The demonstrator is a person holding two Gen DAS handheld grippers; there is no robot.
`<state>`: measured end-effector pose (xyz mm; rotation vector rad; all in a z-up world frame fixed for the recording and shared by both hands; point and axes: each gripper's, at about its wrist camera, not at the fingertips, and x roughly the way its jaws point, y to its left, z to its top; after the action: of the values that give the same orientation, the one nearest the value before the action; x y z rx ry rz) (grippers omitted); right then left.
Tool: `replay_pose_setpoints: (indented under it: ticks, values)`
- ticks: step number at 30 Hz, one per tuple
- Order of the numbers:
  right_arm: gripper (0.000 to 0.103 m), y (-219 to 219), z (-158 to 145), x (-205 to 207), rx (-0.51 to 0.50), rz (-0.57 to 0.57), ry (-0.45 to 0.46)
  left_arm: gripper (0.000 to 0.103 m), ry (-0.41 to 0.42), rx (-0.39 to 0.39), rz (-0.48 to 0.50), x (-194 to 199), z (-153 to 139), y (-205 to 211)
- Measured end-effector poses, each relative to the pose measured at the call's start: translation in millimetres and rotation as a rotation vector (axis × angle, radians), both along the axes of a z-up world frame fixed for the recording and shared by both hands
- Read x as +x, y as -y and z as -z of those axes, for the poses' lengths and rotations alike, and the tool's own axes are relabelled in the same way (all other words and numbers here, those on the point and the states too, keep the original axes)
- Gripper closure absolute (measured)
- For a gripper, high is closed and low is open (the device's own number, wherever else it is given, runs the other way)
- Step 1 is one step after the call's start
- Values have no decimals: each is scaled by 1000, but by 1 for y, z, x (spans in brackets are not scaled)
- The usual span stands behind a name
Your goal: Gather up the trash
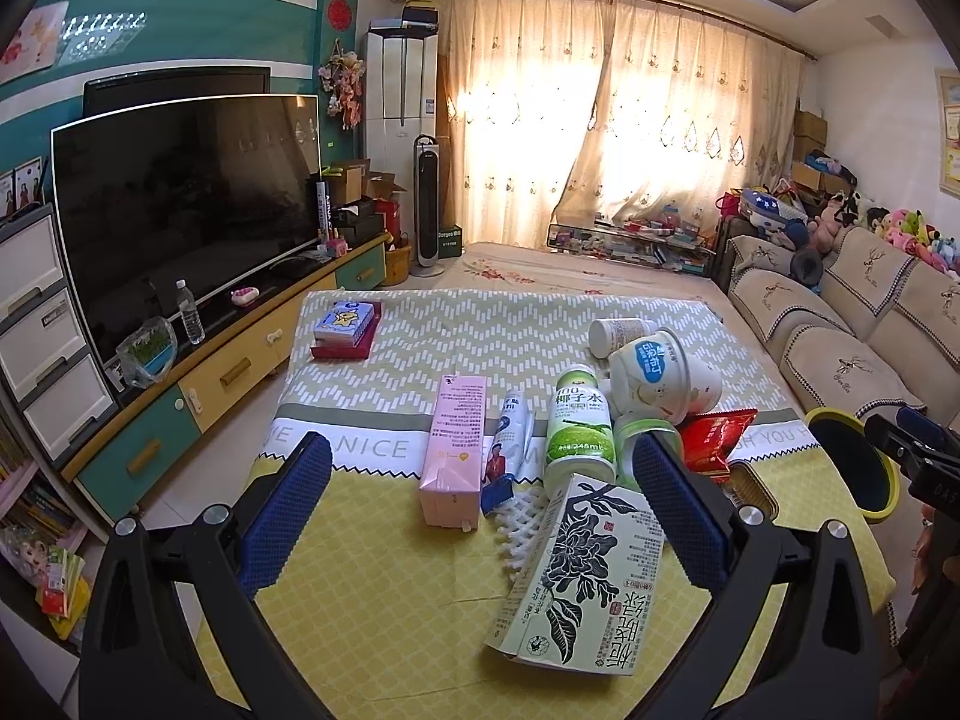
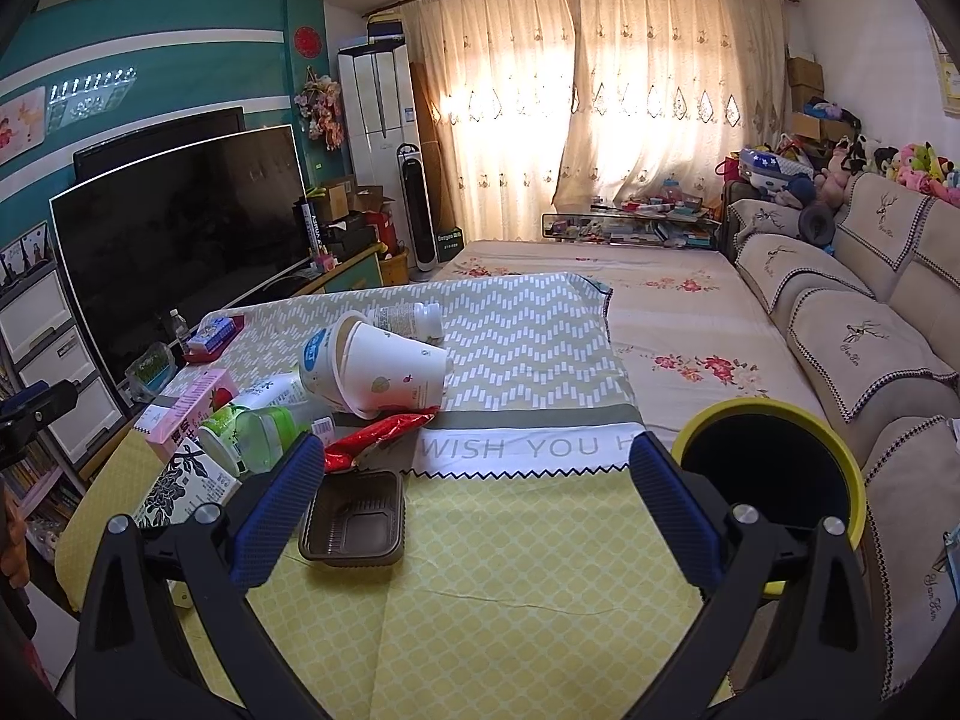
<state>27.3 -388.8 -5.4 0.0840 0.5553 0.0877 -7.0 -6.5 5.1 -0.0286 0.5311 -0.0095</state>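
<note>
From the left wrist view, the left gripper (image 1: 480, 498) hangs above the table with its jaws spread wide and nothing held. Between its blue ribbed pads lie a pale green cardboard carton printed with black flowers (image 1: 579, 576), a green-and-white plastic coconut-water bottle (image 1: 579, 426) and a pink cardboard box (image 1: 454, 450). The carton is nearest; I judge it best closed on across its flat, stiff faces, since the round bottle could roll.

From the right wrist view, the right gripper (image 2: 471, 504) is equally wide open and empty over the yellow patterned tablecloth (image 2: 510, 588). A shallow brown plastic tray (image 2: 354, 519) sits just beside its left pad, a crinkly red foil wrapper (image 2: 378, 435) beyond. The yellow-rimmed round bin (image 2: 774, 468), dark inside, stands at the table's right edge.
</note>
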Motion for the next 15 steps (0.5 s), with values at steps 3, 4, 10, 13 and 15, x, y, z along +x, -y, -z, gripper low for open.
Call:
replay_pose_setpoints:
  ticks: [3,4,10,13,15]
  values:
    - [6,0,-1,1,0,-1,0,4,2,-1,0,-1,0,0]
    - [6,0,-1,1,1,0,1,4,1,-1,1,0,0,-1]
    - [6,0,0,0,1,3,2,4,0,-3,1,-1,0,-1]
    - [6,1,0,2,2,3,1,4,-1,-5,2,-1,1,-1]
    - [6,-1,0,-1,-1,2,1,4,-1,-3,2,-1,1,-2]
